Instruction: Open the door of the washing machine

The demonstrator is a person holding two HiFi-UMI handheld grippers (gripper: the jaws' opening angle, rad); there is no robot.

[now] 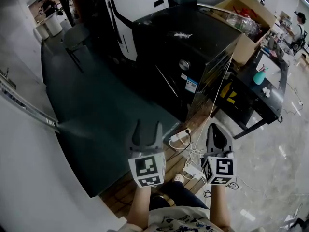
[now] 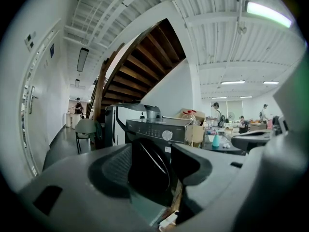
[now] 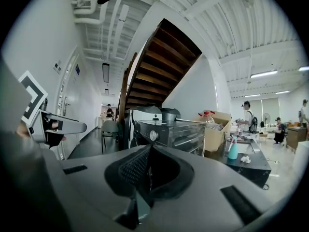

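The black washing machine (image 1: pixel 193 47) stands ahead of me, its round dark door (image 1: pixel 161 83) shut on the front face below a silver knob (image 1: pixel 184 64). My left gripper (image 1: pixel 148 124) hovers well short of the door, jaws spread and holding nothing. In the left gripper view the door (image 2: pixel 147 170) shows through the gap of that gripper (image 2: pixel 152 151). My right gripper (image 1: pixel 214 127) hangs beside it to the right, shut on nothing. Its own view has the right gripper (image 3: pixel 147 149) with tips touching, aimed at the machine (image 3: pixel 169 132).
A white power strip (image 1: pixel 181 137) and loose cables lie on the floor between the grippers and the machine. A black table (image 1: pixel 270 98) with a teal spray bottle (image 1: pixel 259 76) stands to the right. Behind are a cardboard box (image 1: pixel 241 13) and a chair (image 1: pixel 77 35).
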